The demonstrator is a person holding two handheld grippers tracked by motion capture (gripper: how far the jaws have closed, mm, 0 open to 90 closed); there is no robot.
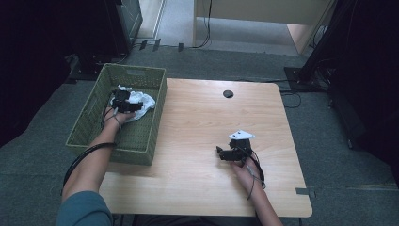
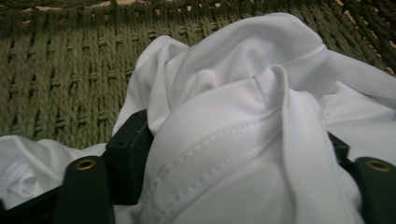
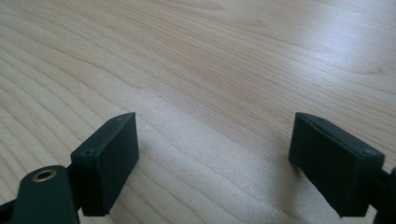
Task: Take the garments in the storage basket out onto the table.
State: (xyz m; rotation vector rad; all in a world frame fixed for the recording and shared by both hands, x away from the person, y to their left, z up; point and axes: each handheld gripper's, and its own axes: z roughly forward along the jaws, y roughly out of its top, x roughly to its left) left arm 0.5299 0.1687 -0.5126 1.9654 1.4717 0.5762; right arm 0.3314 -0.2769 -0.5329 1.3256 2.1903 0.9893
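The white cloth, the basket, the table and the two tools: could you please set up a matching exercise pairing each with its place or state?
Things:
1. white cloth
2. basket
3. right tool
4. left tool

Places or states:
A. woven, green, on the table's left part
B. open above bare wood
C. bunched up inside the basket
D. jaws around a fold of cloth

Pairs: 1-C, 2-A, 3-B, 4-D

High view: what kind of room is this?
Probably a lab or workshop room set up for recording, not a home. A plain wooden table stands on grey carpet, cables trail across the floor, and dark equipment stands surround it.
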